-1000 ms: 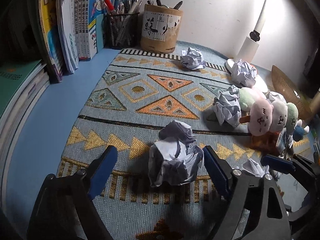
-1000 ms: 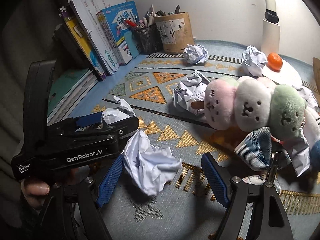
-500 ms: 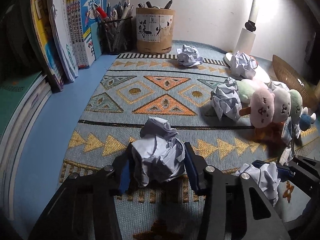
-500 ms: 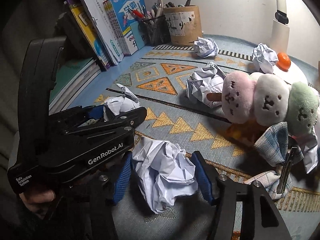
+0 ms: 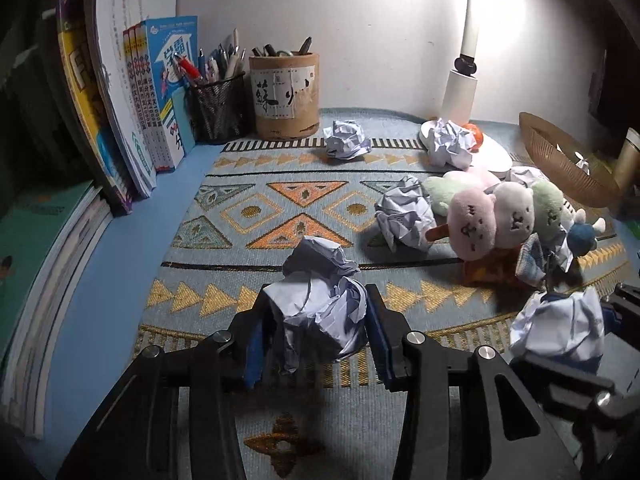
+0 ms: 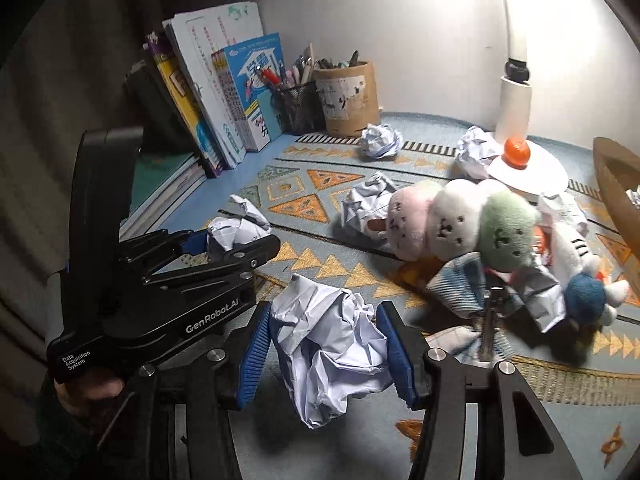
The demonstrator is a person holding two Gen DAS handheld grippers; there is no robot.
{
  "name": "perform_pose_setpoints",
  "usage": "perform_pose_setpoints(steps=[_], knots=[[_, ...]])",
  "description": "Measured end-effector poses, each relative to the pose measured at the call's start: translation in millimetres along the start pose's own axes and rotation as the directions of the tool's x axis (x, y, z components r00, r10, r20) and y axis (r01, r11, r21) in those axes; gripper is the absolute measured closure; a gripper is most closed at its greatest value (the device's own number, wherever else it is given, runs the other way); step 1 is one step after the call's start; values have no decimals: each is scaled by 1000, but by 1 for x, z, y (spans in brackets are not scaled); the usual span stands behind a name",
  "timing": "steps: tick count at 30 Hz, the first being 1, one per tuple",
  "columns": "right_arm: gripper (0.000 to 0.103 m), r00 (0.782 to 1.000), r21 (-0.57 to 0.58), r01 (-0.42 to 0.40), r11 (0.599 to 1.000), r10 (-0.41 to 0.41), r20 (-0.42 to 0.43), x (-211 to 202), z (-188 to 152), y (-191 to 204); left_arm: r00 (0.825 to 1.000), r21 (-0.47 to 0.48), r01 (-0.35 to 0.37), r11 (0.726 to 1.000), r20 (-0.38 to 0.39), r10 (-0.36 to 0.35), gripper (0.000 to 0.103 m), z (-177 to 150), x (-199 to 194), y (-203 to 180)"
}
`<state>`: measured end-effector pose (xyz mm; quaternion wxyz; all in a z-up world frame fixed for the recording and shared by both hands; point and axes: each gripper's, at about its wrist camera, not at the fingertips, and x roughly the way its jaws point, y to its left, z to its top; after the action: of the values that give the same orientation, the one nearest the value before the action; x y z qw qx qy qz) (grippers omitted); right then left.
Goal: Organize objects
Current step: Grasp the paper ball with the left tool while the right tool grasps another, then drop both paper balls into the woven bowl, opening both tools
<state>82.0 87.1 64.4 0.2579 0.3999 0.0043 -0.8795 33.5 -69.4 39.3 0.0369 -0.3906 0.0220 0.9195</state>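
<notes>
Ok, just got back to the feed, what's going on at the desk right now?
A person is tidying crumpled paper off a patterned mat, one handheld gripper in each hand. The left gripper is closing on one paper ball, and the right gripper has another paper ball clamped. More paper balls, a plush toy and a woven basket remain on the mat.

Pen cups (image 5: 285, 94) stand behind the mat (image 5: 248, 208), books (image 5: 132, 104) left.

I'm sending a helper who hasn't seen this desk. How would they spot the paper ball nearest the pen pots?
Start at the brown bamboo pen pot against the back wall. Just to its right, on the patterned mat's striped edge, sits a crumpled paper ball. Unlike the other balls, it lies alone, touching neither lamp base, plush toys nor claw.
</notes>
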Motion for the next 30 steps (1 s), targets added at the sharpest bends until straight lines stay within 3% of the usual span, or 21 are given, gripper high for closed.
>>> perform_pose_setpoints(steps=[7, 12, 14, 17, 20, 22, 28, 30], knots=[[51, 988, 126, 95, 987, -109, 110, -67, 6, -66, 997, 46, 67, 997, 42, -69, 63, 18, -25, -38], [51, 961, 281, 194, 940, -240, 139, -110, 14, -142, 985, 100, 157, 983, 58, -163, 63, 49, -31, -88], [51, 949, 357, 216, 909, -281, 142, -124, 18, -176, 971, 101, 230, 968, 47, -235, 63, 66, -26, -114], [49, 918, 461, 271, 845, -370, 139, -140, 27, -224, 927, 60, 374, 925, -13, -374, 63, 91, -7, -157], [49, 895, 496, 321, 806, -429, 118, -141, 38, -260, 904, 48, 427, 903, -35, -425, 63, 114, 13, -202], [49, 892, 510, 341, 790, -443, 88, -133, 44, -279, 896, 52, 443, 895, -44, -441, 63, 127, 25, -227], [49, 895, 520, 343, 782, -440, 72, -118, 60, -314, 902, 94, 432, 897, -11, -433, 60, 158, 49, -282], [36, 888, 515, 361, 777, -455, 65, -116, 64, -319, 909, 94, 413, 906, 7, -416, 51, 164, 57, -291]])
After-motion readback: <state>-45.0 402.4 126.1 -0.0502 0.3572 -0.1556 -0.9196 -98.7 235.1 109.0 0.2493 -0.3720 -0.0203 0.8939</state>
